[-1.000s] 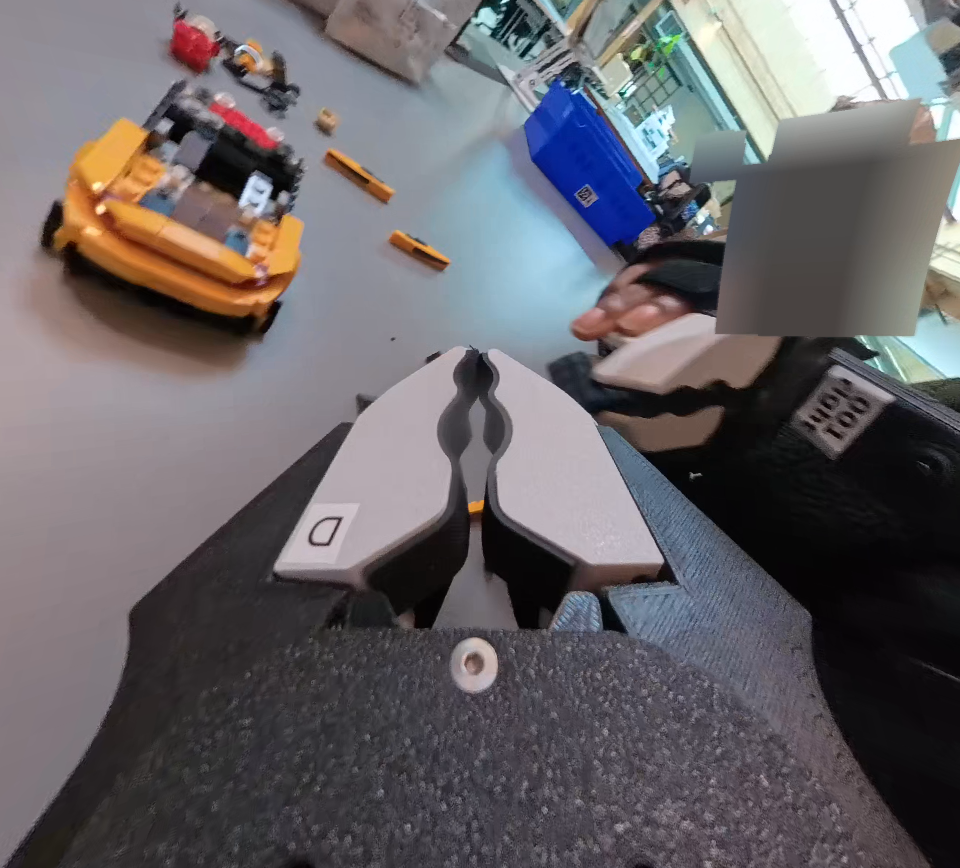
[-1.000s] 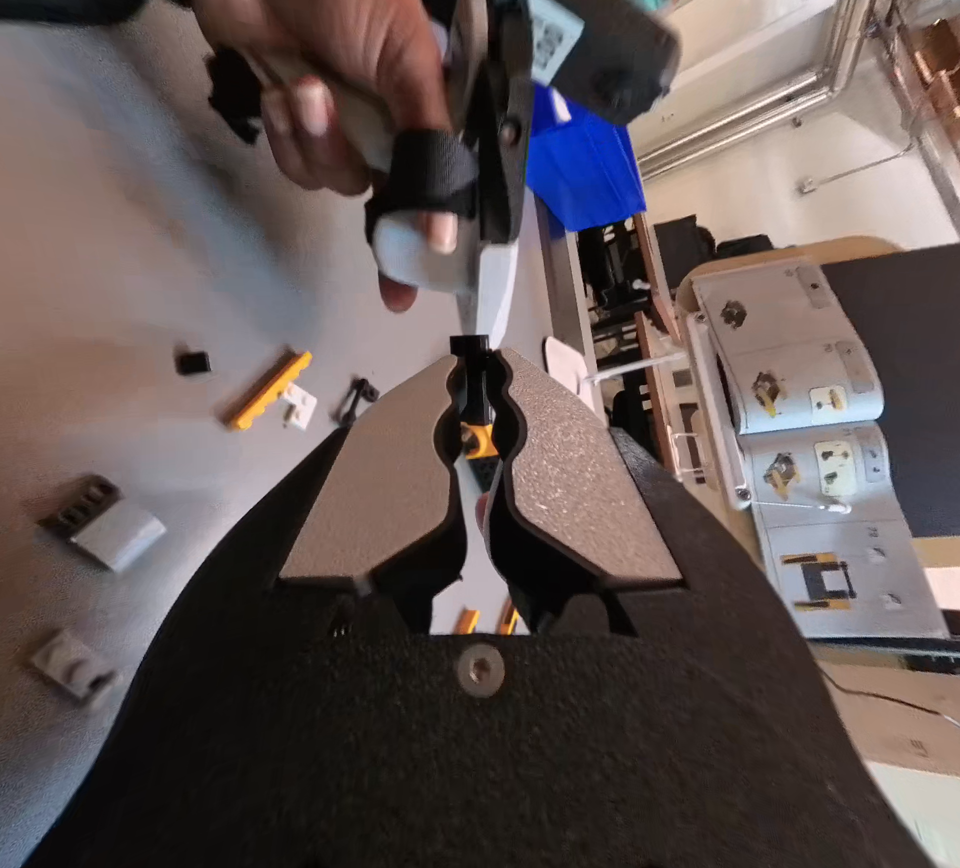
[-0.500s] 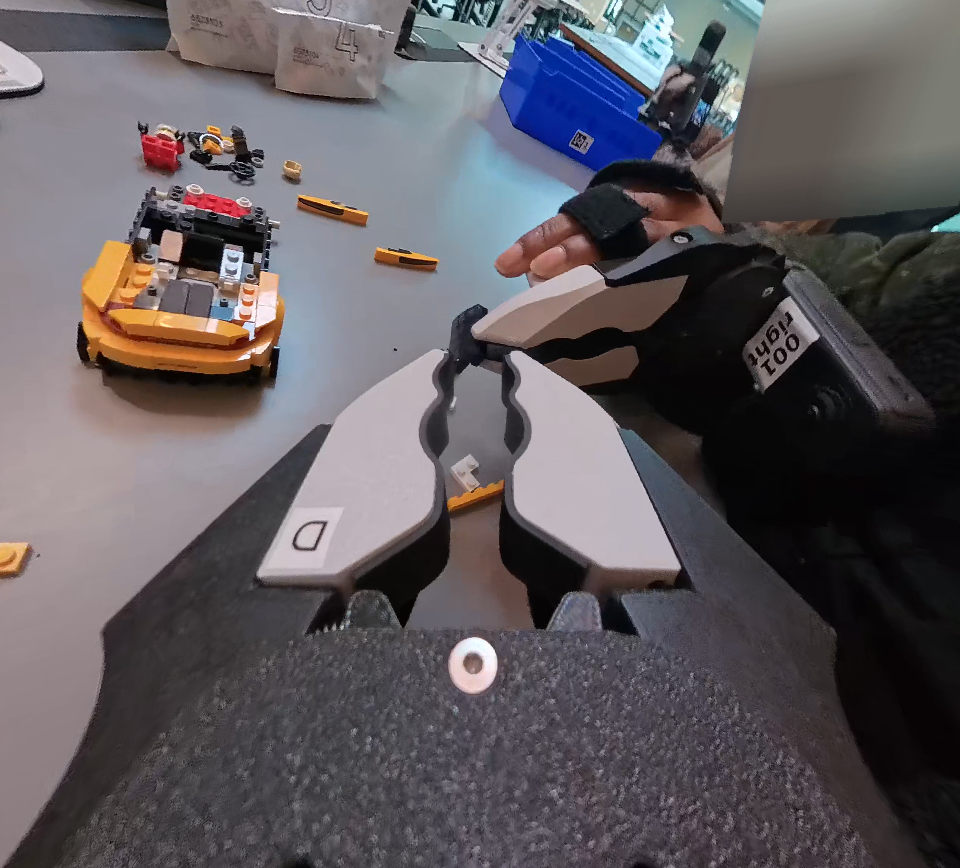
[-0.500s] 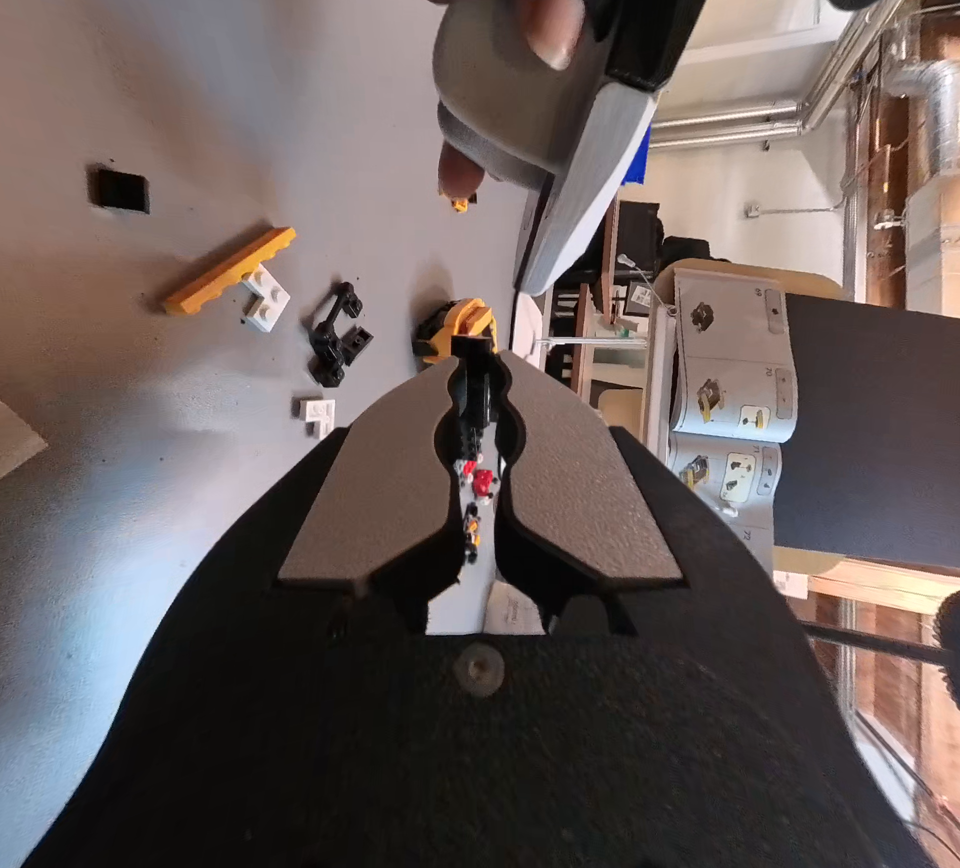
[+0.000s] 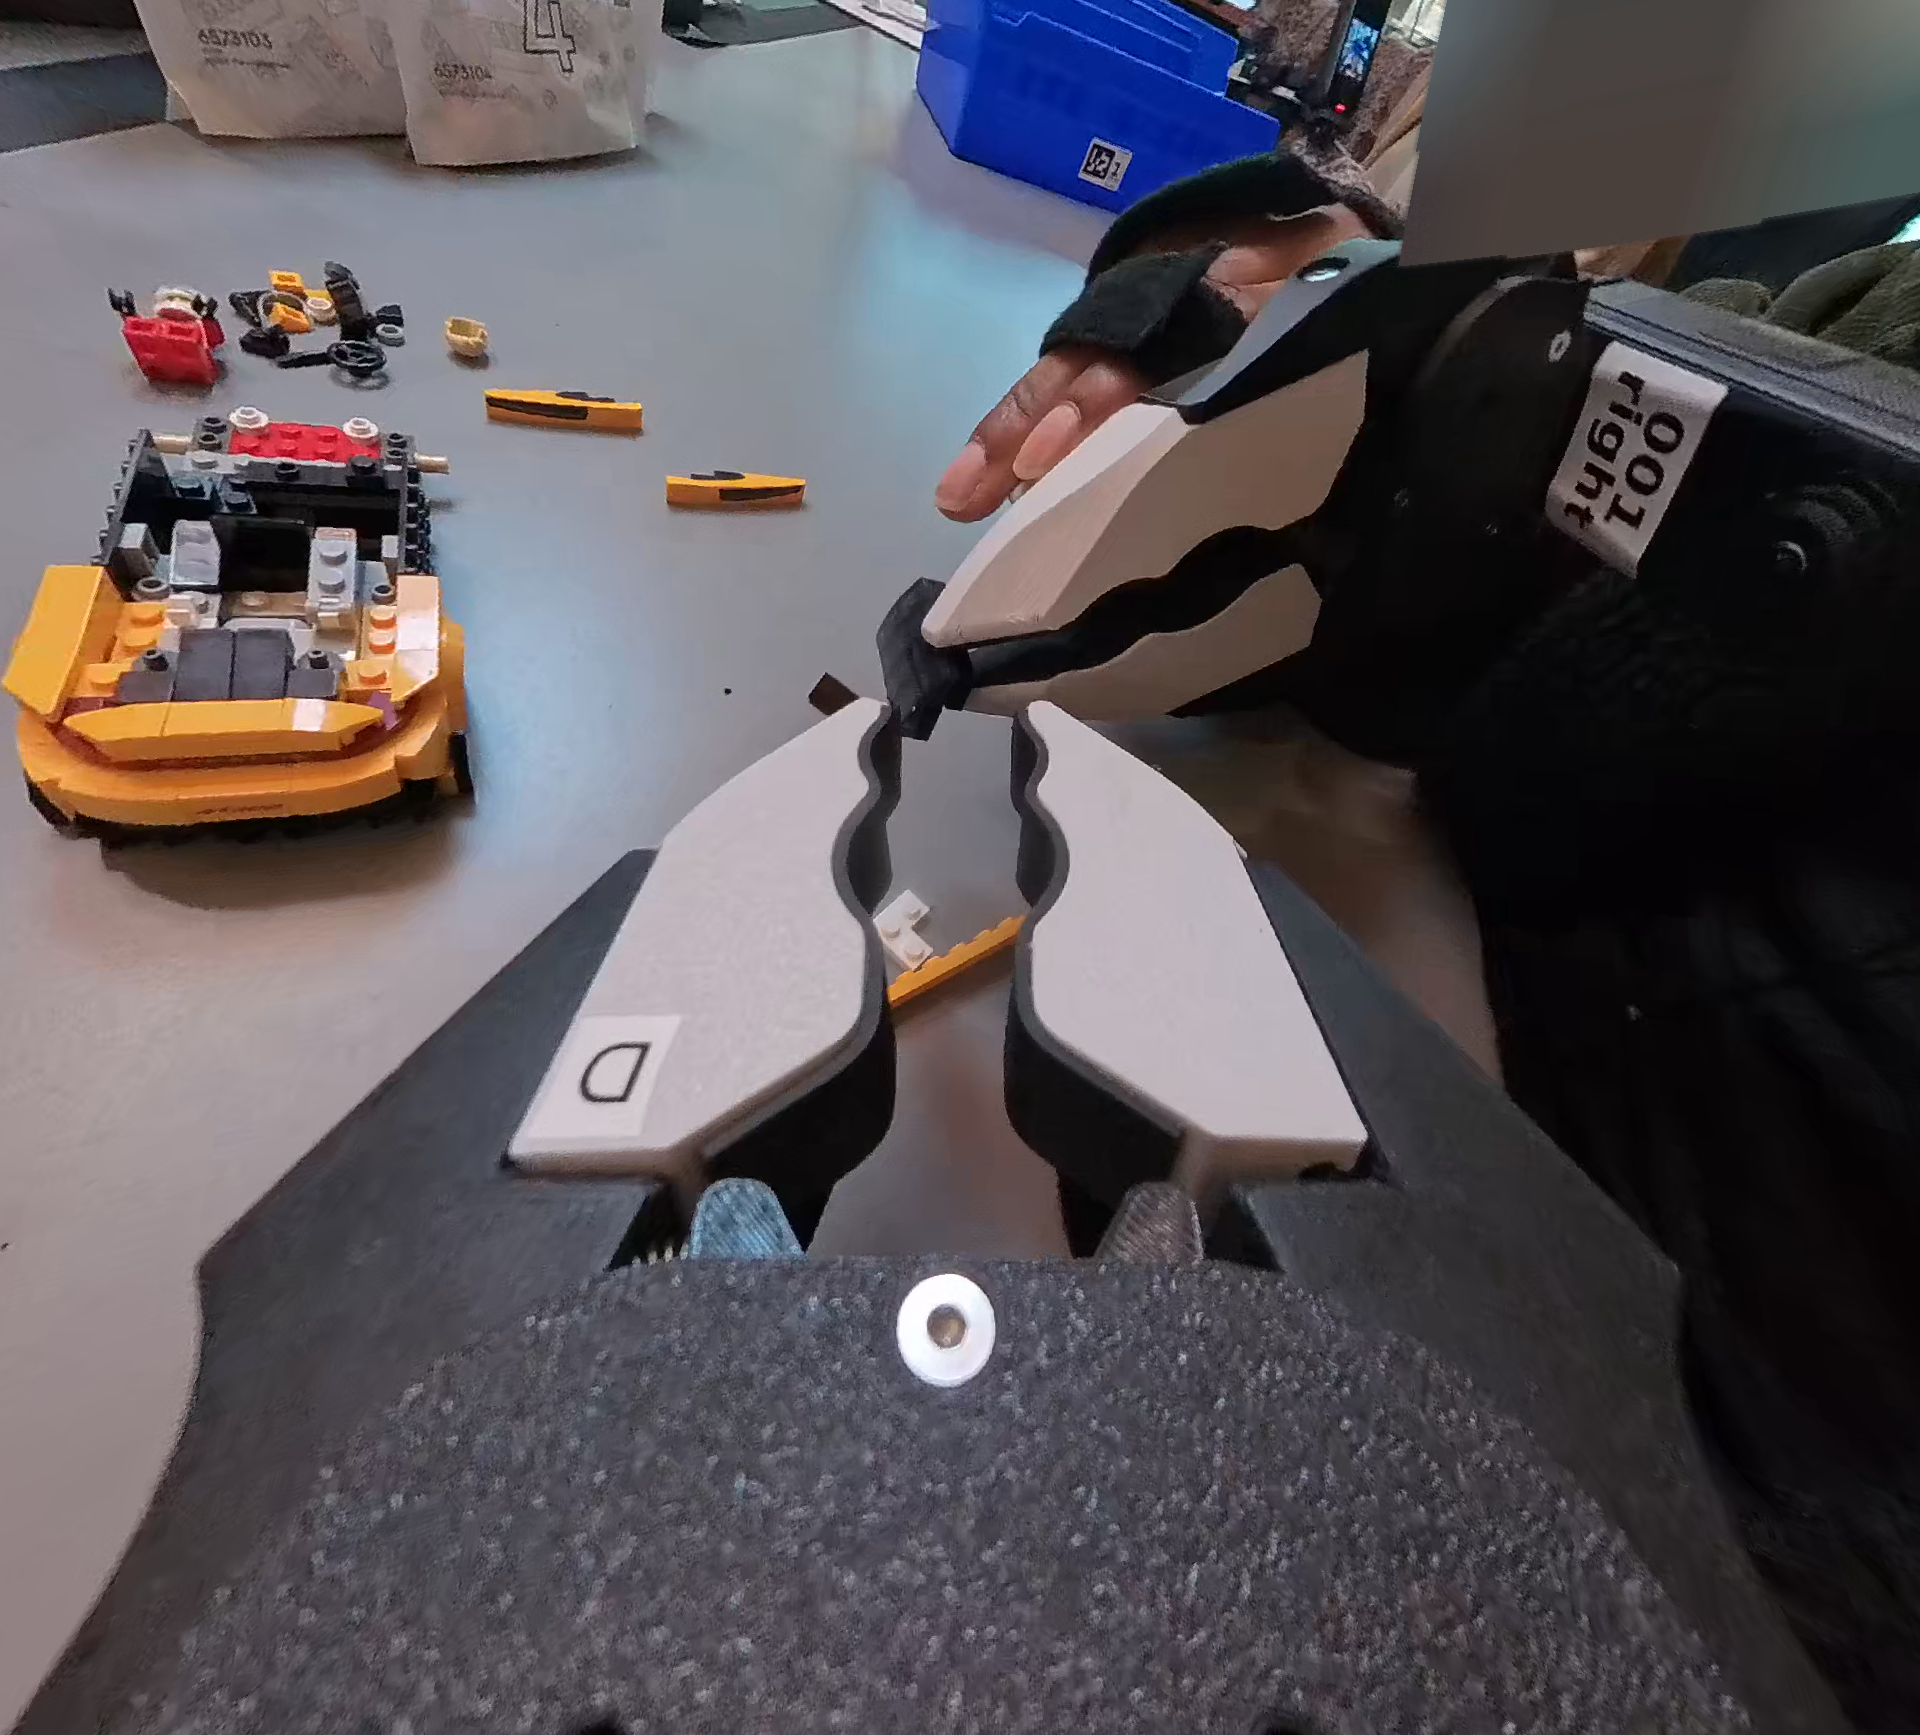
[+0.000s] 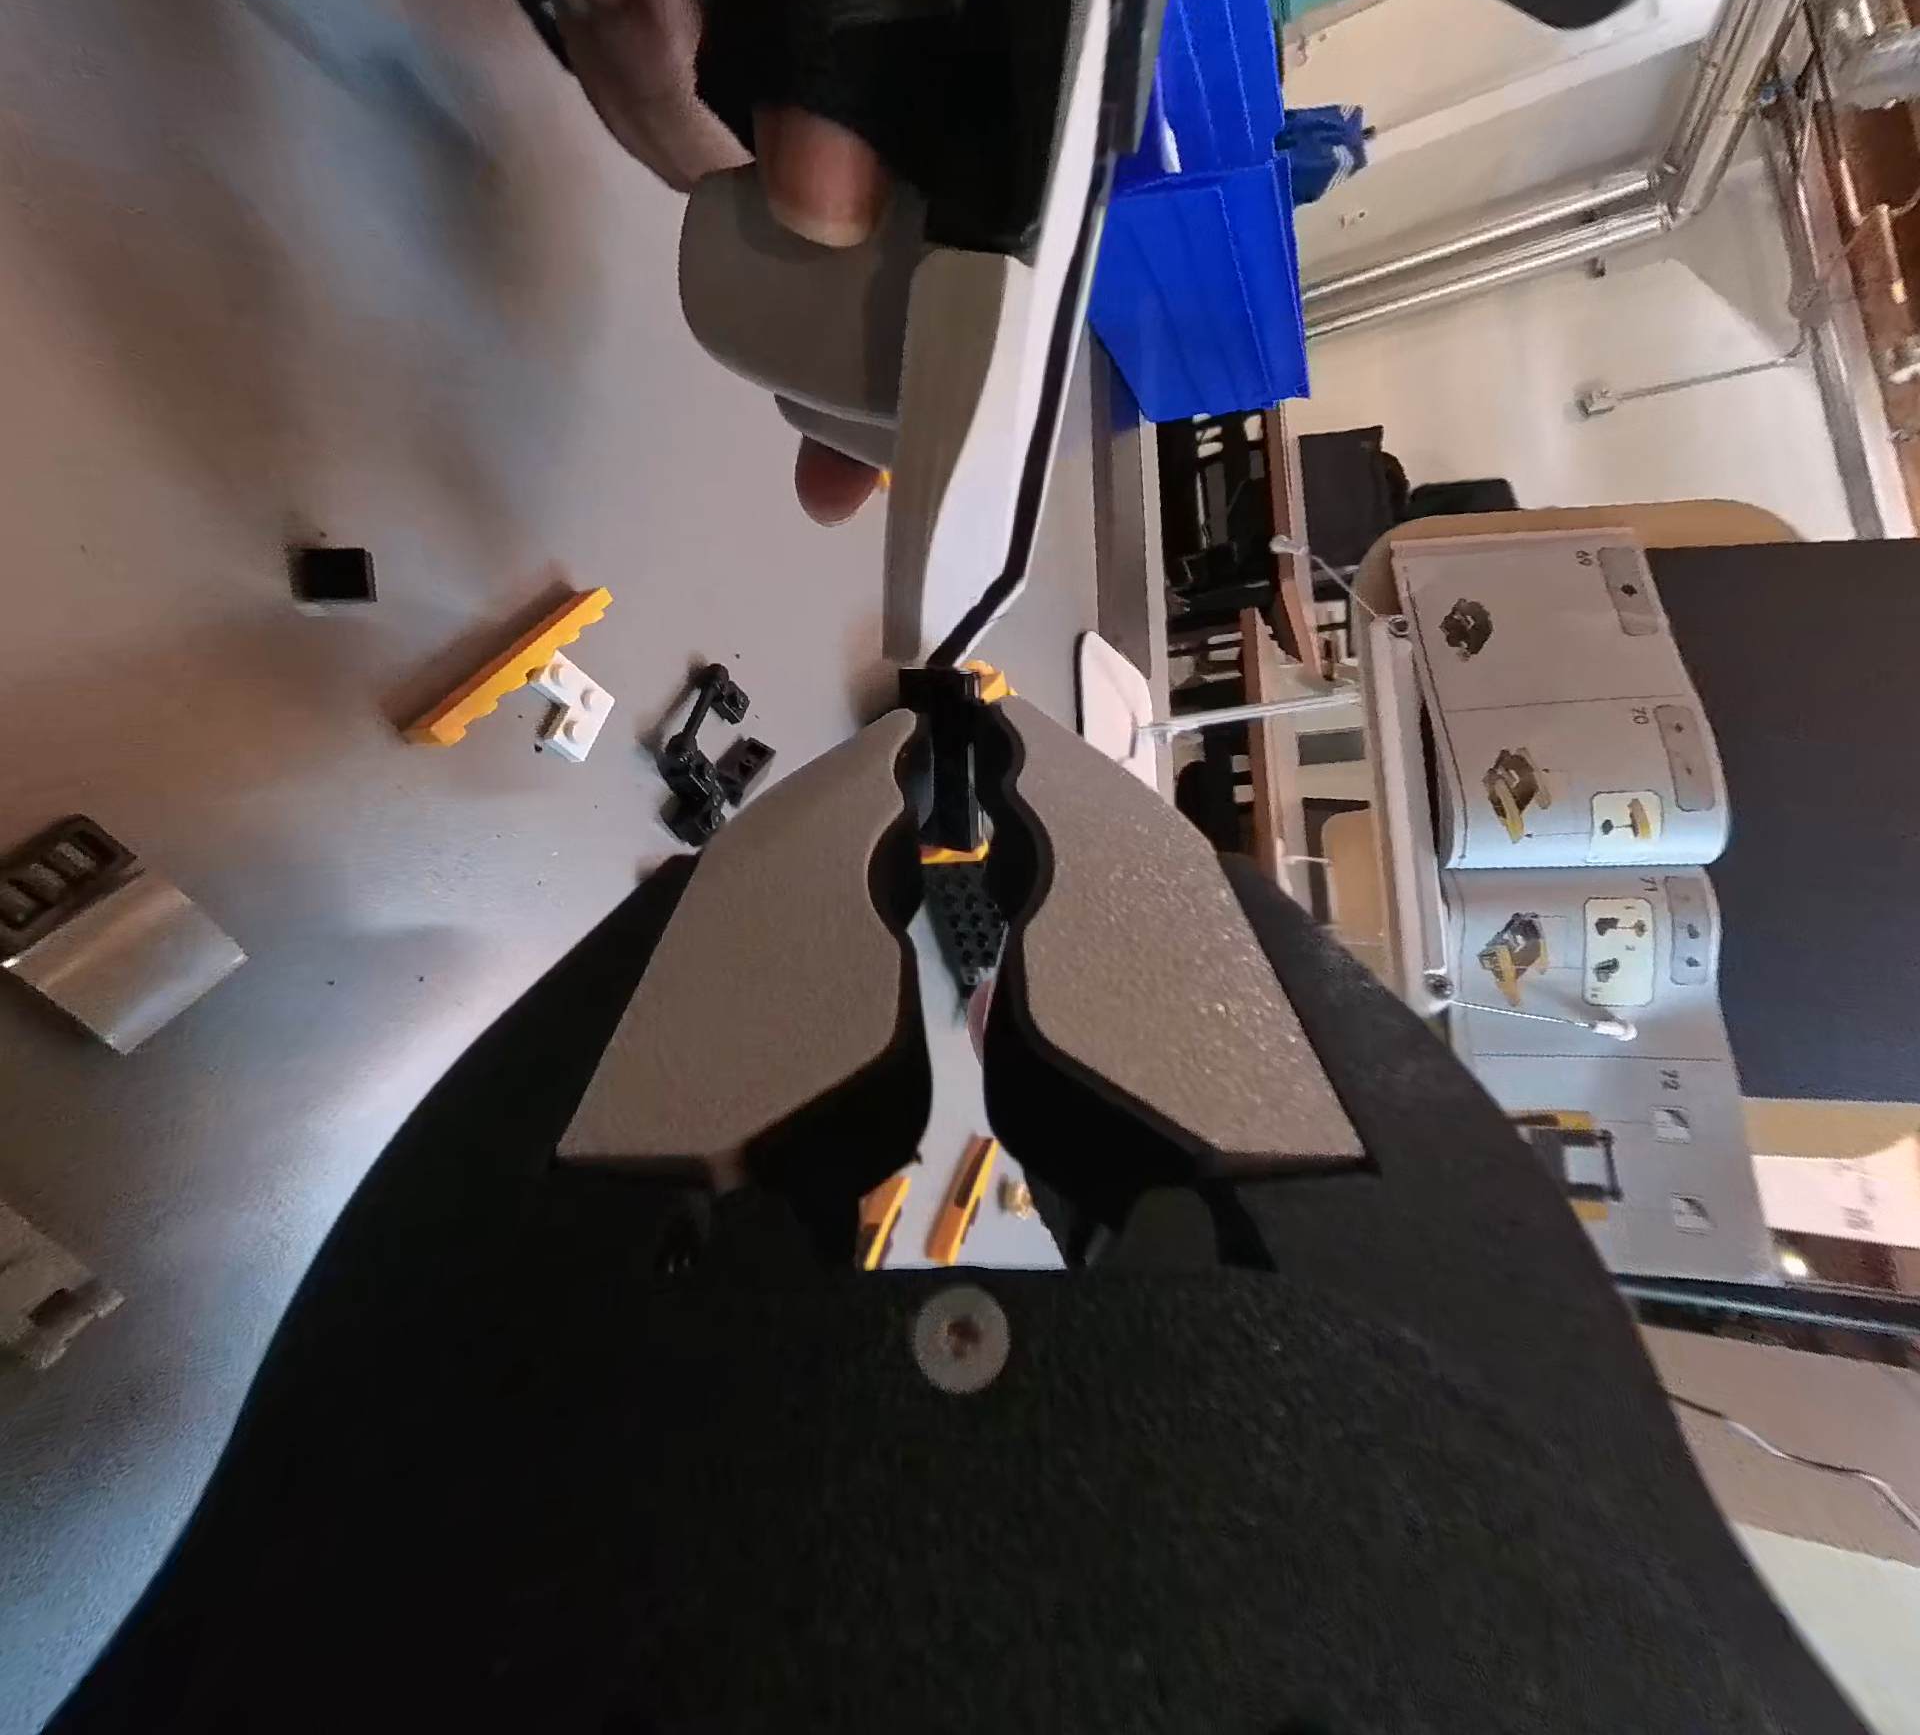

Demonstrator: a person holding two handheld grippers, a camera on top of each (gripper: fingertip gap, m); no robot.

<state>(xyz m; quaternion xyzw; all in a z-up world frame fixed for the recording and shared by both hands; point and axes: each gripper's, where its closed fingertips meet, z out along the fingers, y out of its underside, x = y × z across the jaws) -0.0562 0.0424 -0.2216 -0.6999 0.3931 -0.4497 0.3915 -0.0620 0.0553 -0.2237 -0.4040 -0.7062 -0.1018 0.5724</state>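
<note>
Right gripper (image 5: 940, 662) clamps a small black brick piece (image 6: 948, 766) between both pads, held just at the tip of the left gripper (image 5: 951, 729), whose jaws stand narrowly parted with nothing pressed between them. Below on the grey table (image 5: 644, 251): a white corner plate (image 5: 902, 925) touching a yellow strip (image 5: 956, 958). The yellow brick car (image 5: 234, 646) sits well off to the left.

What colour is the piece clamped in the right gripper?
Black piece, clearest in the right wrist view.
</note>
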